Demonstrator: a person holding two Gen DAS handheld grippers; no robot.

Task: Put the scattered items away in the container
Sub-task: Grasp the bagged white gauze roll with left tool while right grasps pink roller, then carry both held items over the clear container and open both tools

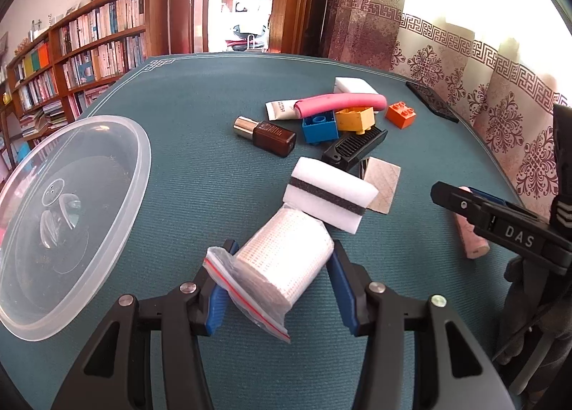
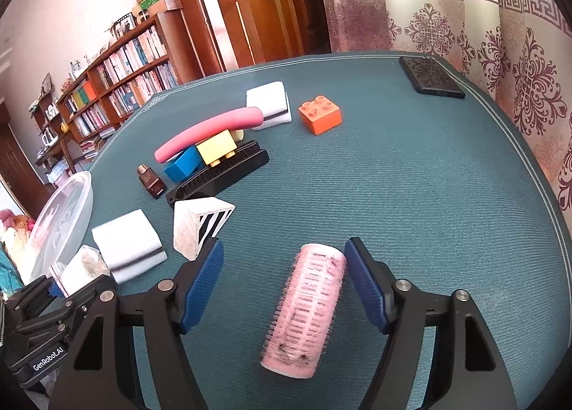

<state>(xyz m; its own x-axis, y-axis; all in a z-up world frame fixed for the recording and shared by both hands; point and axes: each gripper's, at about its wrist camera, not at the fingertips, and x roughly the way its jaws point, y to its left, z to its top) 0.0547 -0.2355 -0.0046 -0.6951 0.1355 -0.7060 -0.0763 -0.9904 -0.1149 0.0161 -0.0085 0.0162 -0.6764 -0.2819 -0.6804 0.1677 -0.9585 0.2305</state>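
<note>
Scattered items lie across a teal table [image 1: 200,167], with the clear plastic container [image 1: 68,217] at its left edge.

Left wrist view: the left gripper [image 1: 282,267] has its blue pads on either side of a white gauze roll [image 1: 286,263] in a clear zip bag [image 1: 246,299]. Both pads look to be touching the roll, so the gripper appears closed on it at a medium width; the roll rests low over the cloth. Just beyond it a white sponge [image 1: 330,193] with a dark stripe touches the roll's far end, and a beige card [image 1: 382,188] lies beside the sponge. Further off sit a black comb [image 1: 354,147], a brown bottle [image 1: 266,136], a blue brick [image 1: 320,127], a yellow brick [image 1: 357,118], a pink foam stick [image 1: 339,104] lying over them, a white tube [image 1: 282,109], a second sponge [image 1: 354,86], an orange brick [image 1: 400,113] and a black case [image 1: 430,100] near the curtain. The container holds nothing that I can make out. The right gripper [image 1: 443,192] enters from the right, over a pink roller [image 1: 468,235].

Right wrist view: the right gripper [image 2: 284,267] stands wide open. The pink roller [image 2: 304,310] lies on the table between its fingers; the right pad is just beside the roller's far end, the left pad well apart from it. To the left are the striped sponge [image 2: 128,242], a white triangular piece [image 2: 200,224], the comb [image 2: 221,168], the bricks under the pink stick [image 2: 211,131] and the bottle [image 2: 152,181]. The orange brick [image 2: 320,113] sits alone further back. The left gripper [image 2: 53,288] shows at lower left with the bagged roll [image 2: 84,267], beside the container [image 2: 60,220].
</note>
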